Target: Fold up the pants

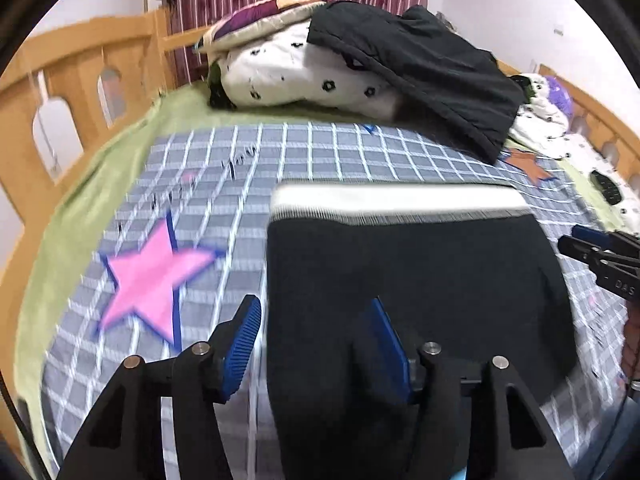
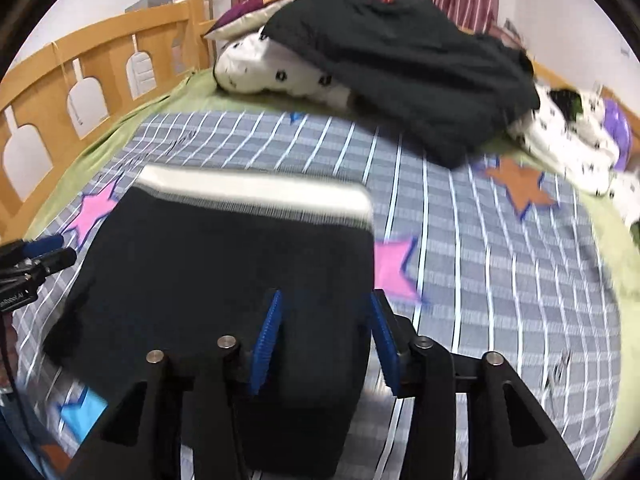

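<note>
At the far left, the wooden bed rail (image 1: 80,80) with its arched cut-outs is curving along the edge of the green sheet (image 1: 72,216), and next to it the grey checked blanket (image 1: 224,160) is spreading across the bed, showing a pink star (image 1: 152,276) in the left wrist view. The left gripper (image 1: 314,344) is hovering low over the blanket with its jaws standing wide apart and gripping nothing; one blue pad is sitting over the checked cloth and the other over the left edge of the pants (image 1: 420,272). The black pants are lying flat on the blanket in the middle of the bed, their white waistband (image 1: 400,200) pointing toward the pillows. Behind them a white dotted pillow (image 1: 304,76) is sitting with a dark jacket (image 1: 420,64) draped over it. Further right, the right gripper (image 2: 326,344) is also holding its jaws wide and is clasping nothing, straddling the right edge of the pants; whether the pads are touching the fabric is hard to tell through the blur. An orange star (image 2: 520,188) is showing on the blanket at the right.
</note>
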`<state>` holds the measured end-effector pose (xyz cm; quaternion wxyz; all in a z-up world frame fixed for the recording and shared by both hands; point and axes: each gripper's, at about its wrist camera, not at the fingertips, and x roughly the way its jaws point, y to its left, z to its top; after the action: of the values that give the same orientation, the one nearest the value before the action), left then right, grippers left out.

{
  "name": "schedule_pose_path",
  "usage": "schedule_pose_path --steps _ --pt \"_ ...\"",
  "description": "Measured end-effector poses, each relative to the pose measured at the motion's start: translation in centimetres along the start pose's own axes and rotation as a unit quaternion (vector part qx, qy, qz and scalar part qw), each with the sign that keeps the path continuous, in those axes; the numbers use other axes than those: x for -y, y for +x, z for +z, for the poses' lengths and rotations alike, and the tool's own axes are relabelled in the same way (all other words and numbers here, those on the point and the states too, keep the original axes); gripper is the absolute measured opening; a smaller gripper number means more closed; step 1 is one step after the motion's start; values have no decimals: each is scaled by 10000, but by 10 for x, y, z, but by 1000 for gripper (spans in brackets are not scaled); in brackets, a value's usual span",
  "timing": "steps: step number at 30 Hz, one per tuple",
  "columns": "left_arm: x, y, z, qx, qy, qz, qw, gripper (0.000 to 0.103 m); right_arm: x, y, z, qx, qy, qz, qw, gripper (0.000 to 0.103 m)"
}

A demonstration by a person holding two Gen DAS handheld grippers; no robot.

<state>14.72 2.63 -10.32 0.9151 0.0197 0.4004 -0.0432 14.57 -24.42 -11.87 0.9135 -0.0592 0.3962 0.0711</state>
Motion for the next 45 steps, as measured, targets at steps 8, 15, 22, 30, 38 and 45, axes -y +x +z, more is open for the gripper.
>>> schedule_pose_path --steps 8,15,22,30,38,45 --pt "18 42 28 -4 162 109 9998 55 17 60 30 -384 312 -307 9983 42" --pt "2 75 43 -97 157 239 9995 55 32 63 44 -178 706 -134 9973 41" --pt "-8 103 46 -454 4 -126 9989 65 28 98 47 -261 514 -154 9982 40" --pt "-19 111 44 -519 -290 -343 9976 68 27 114 53 -299 190 -658 9972 40" --pt "-44 110 18 -1109 -1036 -1397 9785 66 37 105 47 -349 366 -447 9977 40" --pt "-40 81 -27 -1425 -1029 -1739 9689 65 43 72 24 -425 208 -368 9982 41"
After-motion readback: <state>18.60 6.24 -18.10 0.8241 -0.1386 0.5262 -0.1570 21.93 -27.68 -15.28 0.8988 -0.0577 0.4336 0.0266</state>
